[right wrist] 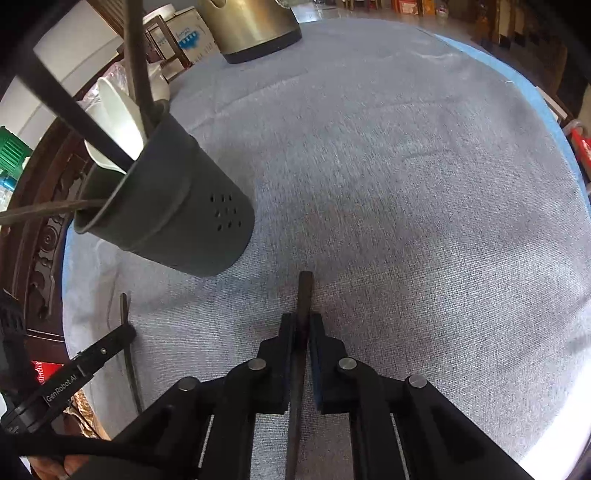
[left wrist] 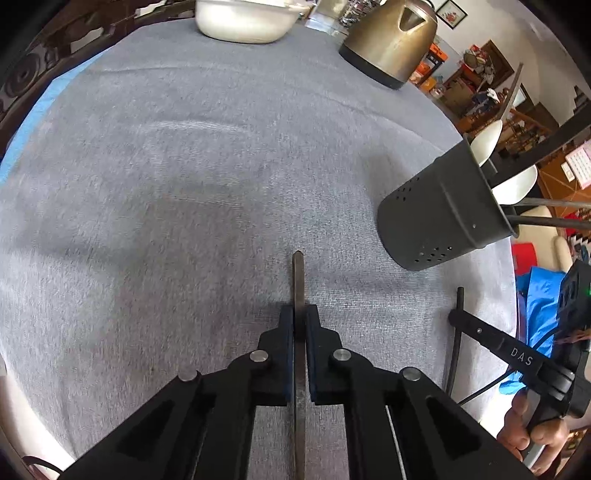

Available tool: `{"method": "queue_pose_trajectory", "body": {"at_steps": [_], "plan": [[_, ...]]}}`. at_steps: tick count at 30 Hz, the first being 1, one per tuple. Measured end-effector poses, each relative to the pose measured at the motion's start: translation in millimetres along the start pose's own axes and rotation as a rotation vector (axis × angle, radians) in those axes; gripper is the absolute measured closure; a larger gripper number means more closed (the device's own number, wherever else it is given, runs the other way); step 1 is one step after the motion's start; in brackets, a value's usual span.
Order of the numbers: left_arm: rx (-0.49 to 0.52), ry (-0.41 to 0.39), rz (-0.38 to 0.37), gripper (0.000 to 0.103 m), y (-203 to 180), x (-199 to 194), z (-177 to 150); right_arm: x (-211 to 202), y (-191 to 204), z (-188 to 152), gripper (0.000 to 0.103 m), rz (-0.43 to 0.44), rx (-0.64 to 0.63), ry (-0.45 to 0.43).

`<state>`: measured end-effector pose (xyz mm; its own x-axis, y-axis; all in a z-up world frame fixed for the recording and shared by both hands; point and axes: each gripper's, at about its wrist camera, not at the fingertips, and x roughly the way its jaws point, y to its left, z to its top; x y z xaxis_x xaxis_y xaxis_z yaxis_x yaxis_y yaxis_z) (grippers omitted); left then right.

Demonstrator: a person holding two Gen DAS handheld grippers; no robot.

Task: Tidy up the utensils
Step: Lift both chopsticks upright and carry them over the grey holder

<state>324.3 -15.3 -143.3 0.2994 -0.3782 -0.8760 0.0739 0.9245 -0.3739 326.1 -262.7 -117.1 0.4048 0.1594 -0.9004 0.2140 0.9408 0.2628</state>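
In the holder (left wrist: 439, 218) several utensils already stand. My left gripper (left wrist: 299, 321) and right gripper (right wrist: 303, 328) each clamp one dark chopstick (left wrist: 298, 280), not yet stowed.

Two grippers, each clamping one dark flat utensil: left gripper (left wrist: 300, 325) on one (left wrist: 298, 280), right gripper (right wrist: 303, 330) on another (right wrist: 305, 291). One dark perforated holder (left wrist: 436, 218). In it: two white spoons (left wrist: 487, 142), roughly three dark handles (left wrist: 554, 223), exact count unclear. One brass kettle (left wrist: 391, 40). One white dish (left wrist: 243, 18). One table (left wrist: 184, 166).
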Motion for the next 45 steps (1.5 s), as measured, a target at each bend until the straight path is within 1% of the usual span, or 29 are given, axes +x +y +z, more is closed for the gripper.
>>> {"method": "queue_pose_trajectory", "body": {"at_steps": [5, 13, 15, 17, 23, 26, 28, 30, 32, 34, 40, 42, 45], "plan": [[0.025, -0.072, 0.008, 0.097, 1.6, -33.0, -15.1, -24.8, -3.9, -12.2, 0.095, 0.032, -0.023, -0.086], [0.077, -0.207, 0.018, 0.097, -20.7, -87.2, -25.9, -70.7, 6.2, -23.7, 0.095, 0.118, -0.046, -0.238], [0.095, -0.241, 0.034, 0.097, -26.2, -98.6, -26.9, -80.9, 10.8, -24.8, 0.095, 0.141, -0.052, -0.271], [0.115, -0.276, 0.058, 0.097, -34.4, -108.9, -34.6, -85.3, 12.7, -26.4, 0.095, 0.164, -0.057, -0.295], [0.178, -0.367, 0.103, 0.098, -61.7, -123.6, -39.8, -106.3, 22.8, -34.6, 0.095, 0.219, -0.077, -0.368], [0.203, -0.401, 0.118, 0.098, -69.1, -133.4, -44.2, -115.6, 26.0, -37.2, 0.095, 0.253, -0.080, -0.409], [0.214, -0.414, 0.120, 0.098, -68.5, -129.0, -42.7, -122.0, 28.7, -39.4, 0.095, 0.263, -0.088, -0.439], [0.221, -0.413, 0.119, 0.098, -69.6, -128.5, -42.3, -123.5, 31.6, -40.1, 0.095, 0.268, -0.095, -0.445], [0.209, -0.398, 0.110, 0.098, -66.9, -127.5, -40.9, -123.4, 32.7, -40.1, 0.095, 0.265, -0.098, -0.443], [0.201, -0.381, 0.117, 0.098, -62.2, -121.7, -40.1, -120.7, 32.6, -40.2, 0.095, 0.260, -0.098, -0.433], [0.171, -0.305, 0.140, 0.098, -45.7, -97.1, -38.4, -106.3, 21.5, -39.6, 0.095, 0.250, -0.065, -0.396], [0.160, -0.281, 0.140, 0.098, -40.5, -88.9, -37.9, -106.2, 19.4, -38.6, 0.095, 0.253, -0.059, -0.394], [0.128, -0.222, 0.136, 0.098, -28.6, -71.9, -35.8, -107.7, 18.5, -37.6, 0.095, 0.251, -0.059, -0.402]]}}
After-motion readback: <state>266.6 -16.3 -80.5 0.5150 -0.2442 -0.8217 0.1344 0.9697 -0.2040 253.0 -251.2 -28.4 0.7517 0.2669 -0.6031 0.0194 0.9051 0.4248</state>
